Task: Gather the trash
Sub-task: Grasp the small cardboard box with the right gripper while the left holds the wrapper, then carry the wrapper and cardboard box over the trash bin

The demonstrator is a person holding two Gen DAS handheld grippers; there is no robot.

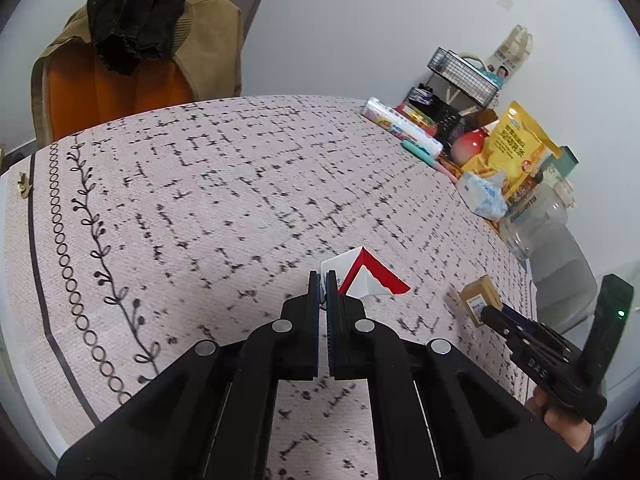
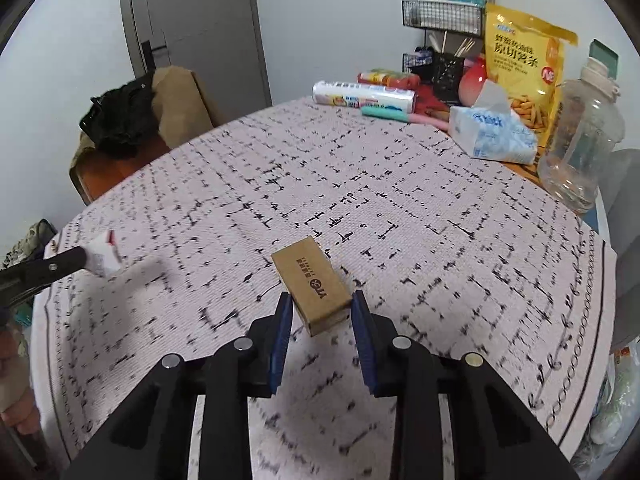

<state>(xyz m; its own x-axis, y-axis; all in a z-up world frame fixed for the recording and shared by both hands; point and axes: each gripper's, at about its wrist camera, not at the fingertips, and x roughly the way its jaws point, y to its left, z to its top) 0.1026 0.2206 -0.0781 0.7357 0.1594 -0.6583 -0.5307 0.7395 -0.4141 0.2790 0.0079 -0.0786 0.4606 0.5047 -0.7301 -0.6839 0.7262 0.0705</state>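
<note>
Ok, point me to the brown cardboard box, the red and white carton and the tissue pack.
brown cardboard box (image 2: 316,286): right wrist view, printed top face.
red and white carton (image 1: 362,276): left wrist view, red flap.
tissue pack (image 2: 494,136): right wrist view, blue-printed side.

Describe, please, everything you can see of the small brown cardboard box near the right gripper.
The small brown cardboard box is a plain kraft-paper block, closed, with dark print and a round logo on its top face and a pale label on one end. It sits tilted between the fingers of the right gripper, whose blue pads flank its near end; the left pad meets it, while a sliver of gap shows at the right. Whether it rests on the patterned tablecloth or is lifted is unclear.
</note>
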